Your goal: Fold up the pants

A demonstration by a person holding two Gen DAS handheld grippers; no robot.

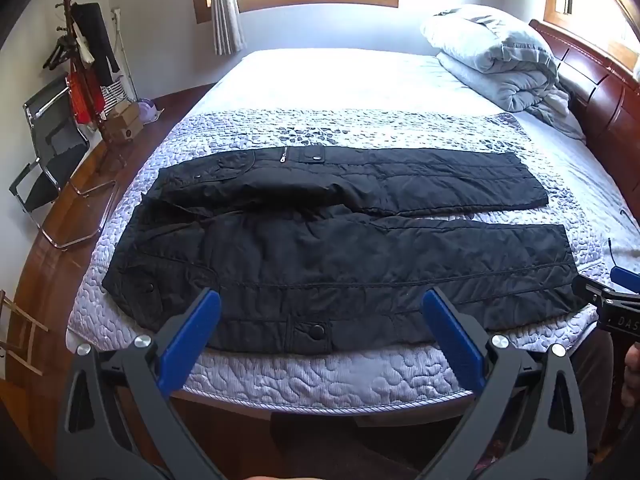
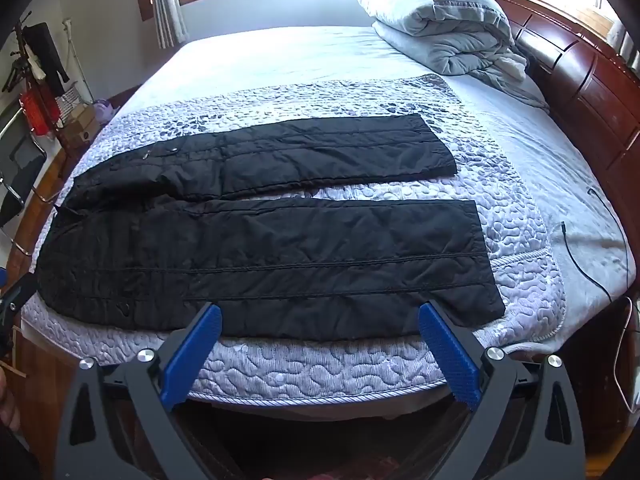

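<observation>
Black quilted pants (image 1: 320, 240) lie spread flat across the bed, waist to the left, both legs running right with a strip of quilt between them. My left gripper (image 1: 320, 304) hovers open over the near edge of the pants around the waist and thigh, nothing between its blue pads. From the right wrist view the same pants (image 2: 260, 248) lie flat, and my right gripper (image 2: 320, 316) stands open above the near leg's lower edge, close to the cuff. The right gripper's body (image 1: 612, 300) also shows at the far right of the left wrist view.
The bed (image 1: 320, 376) has a pale quilted cover with a pebble pattern. A folded grey duvet (image 2: 440, 20) sits by the dark wooden headboard (image 2: 580, 64). A black cable (image 2: 576, 248) lies on the right side. A chair (image 1: 52, 168) and coat rack (image 1: 80, 60) stand left.
</observation>
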